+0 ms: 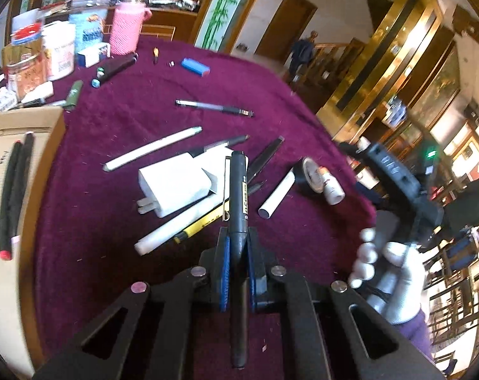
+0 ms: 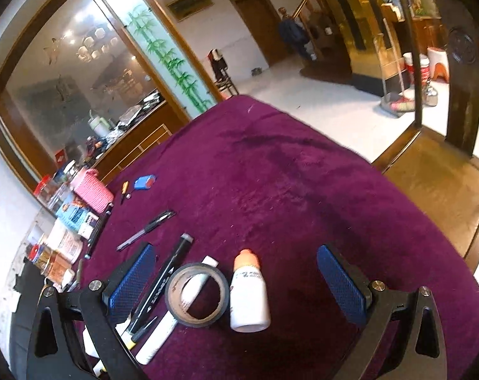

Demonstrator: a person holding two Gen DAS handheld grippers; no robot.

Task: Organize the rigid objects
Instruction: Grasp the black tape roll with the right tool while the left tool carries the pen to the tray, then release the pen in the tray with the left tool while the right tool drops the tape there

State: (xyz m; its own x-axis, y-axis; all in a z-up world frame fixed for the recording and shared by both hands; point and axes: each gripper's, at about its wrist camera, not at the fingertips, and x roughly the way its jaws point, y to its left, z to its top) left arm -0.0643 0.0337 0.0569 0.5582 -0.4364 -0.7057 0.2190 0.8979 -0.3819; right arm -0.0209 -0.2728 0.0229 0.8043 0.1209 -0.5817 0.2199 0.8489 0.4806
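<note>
We have a black cylindrical marker pen pinched between the blue pads of our left hand-held gripper, its long axis running straight ahead along the fingers, the front end raised over the clutter and the tail sticking back toward us. Beneath it on the purple velvet tabletop lie a white plug-in charger block, a long white tube and other pens. To the left, near at hand, sits a brown cardboard box with two black pens already lying across it; we judge that to be where the marker goes, so the left side is the one to carry it there, swinging leftward. Our right hand-held gripper hangs with its pads spread wide, holding nothing; between them lie a black roll of tape and a small white bottle with an orange cap, just beside each other.
</note>
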